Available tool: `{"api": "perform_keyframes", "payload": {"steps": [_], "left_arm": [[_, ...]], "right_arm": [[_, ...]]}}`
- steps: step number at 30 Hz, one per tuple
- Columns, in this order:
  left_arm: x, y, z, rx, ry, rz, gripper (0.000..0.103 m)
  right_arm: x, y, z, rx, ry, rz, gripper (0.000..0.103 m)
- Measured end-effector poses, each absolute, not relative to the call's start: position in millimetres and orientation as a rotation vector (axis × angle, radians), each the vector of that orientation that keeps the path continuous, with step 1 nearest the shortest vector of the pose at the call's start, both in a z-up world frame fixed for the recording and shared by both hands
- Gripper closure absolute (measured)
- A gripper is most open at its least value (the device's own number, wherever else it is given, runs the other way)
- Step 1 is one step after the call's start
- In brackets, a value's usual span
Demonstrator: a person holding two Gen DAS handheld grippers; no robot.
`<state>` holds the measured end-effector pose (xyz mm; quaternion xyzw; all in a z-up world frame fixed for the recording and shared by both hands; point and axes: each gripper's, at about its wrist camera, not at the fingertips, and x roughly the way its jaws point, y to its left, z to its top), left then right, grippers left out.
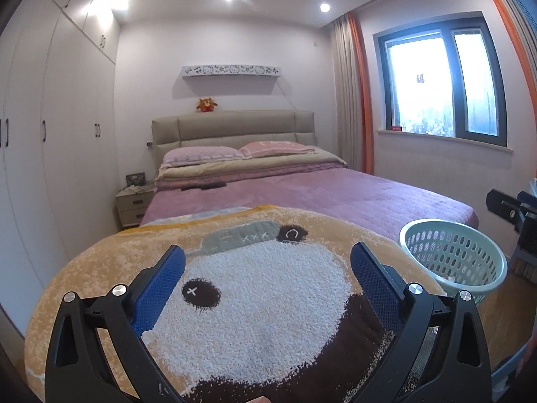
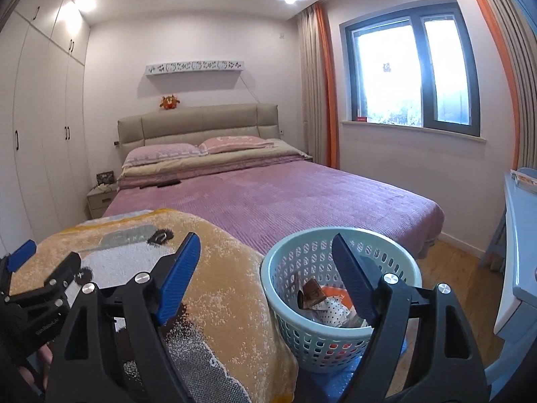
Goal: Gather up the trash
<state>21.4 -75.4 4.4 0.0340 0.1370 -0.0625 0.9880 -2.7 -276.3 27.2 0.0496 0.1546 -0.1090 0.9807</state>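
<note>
Beside the bed's foot, at about four o'clock from the bear-print blanket, stands the pale-green basket, already holding wrappers and scraps. Both the right gripper and the left gripper have jaws apart, holding nothing. No loose trash shows on blanket or bed, so collecting looks largely done.

basket contents hidden, desk cut off, perhaps wrappers
</note>
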Motion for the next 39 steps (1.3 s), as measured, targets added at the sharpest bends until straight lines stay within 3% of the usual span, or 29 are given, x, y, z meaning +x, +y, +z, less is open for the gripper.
{"api": "perform_keyframes", "payload": {"steps": [39], "left_arm": [[21, -70, 8, 0.046, 0.294, -0.115, 0.008]], "right_arm": [[-1, -264, 27, 0.096, 0.32, -0.188, 0.025]]}}
